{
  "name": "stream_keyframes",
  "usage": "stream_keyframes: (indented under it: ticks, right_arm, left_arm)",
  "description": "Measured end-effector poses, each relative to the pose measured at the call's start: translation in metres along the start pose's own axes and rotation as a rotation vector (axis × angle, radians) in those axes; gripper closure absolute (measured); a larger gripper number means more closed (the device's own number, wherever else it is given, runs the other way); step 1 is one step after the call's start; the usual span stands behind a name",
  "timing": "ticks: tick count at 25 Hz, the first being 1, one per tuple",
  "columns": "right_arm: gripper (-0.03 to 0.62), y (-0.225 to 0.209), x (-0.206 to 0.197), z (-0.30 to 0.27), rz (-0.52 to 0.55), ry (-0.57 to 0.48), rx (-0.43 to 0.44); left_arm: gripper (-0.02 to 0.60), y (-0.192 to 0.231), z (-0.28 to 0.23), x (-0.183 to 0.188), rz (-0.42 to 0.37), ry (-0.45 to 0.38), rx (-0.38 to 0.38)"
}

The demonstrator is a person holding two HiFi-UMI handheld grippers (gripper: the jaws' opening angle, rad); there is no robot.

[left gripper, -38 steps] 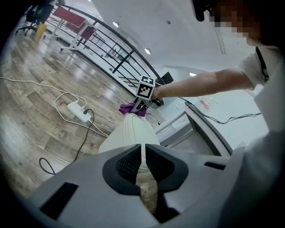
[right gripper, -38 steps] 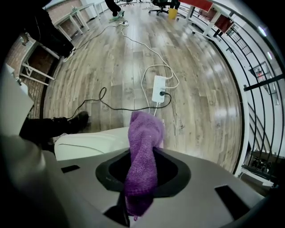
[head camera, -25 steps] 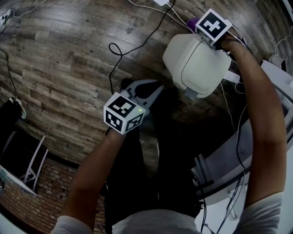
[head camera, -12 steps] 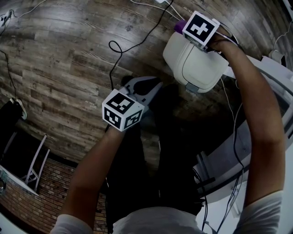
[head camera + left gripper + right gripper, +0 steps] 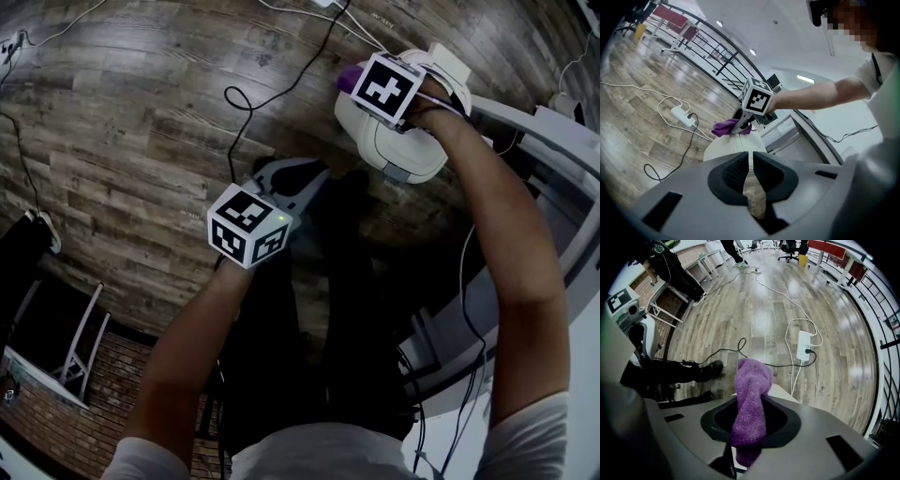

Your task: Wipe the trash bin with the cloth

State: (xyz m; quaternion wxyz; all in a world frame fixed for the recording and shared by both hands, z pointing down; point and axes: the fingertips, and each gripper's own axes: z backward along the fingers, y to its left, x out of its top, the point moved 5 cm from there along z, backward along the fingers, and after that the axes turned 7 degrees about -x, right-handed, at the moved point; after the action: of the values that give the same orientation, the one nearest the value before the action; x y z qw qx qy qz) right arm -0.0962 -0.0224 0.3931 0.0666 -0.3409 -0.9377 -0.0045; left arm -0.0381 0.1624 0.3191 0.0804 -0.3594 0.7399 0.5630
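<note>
White trash bin (image 5: pixel 401 155) stands on wood-plank floor (image 5: pixel 122 141).

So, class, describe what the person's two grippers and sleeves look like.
The left gripper and right gripper are matching grey plastic shells with black textured pads in a dark rounded recess. Each carries a white cube printed with black square markers. The person wears short pale sleeves.
</note>
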Motion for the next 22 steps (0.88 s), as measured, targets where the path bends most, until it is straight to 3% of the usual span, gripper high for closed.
stream_keyframes:
  ticks: [9,17,22]
  right_arm:
    - [0.487,0.042,0.005,0.002,-0.067,-0.074,0.030]
    - [0.487,0.096,0.008,-0.004,0.040,-0.098,0.008]
    - [0.487,0.111,0.006,-0.007,0.020,-0.102,0.009]
  left_arm:
    - [0.552,0.000,0.007,-0.002,-0.011,0.031,-0.015]
    - [0.552,0.002,0.014,0.000,-0.020,0.041,-0.029]
    - [0.552,0.004,0.016,-0.004,-0.022,0.061,-0.033]
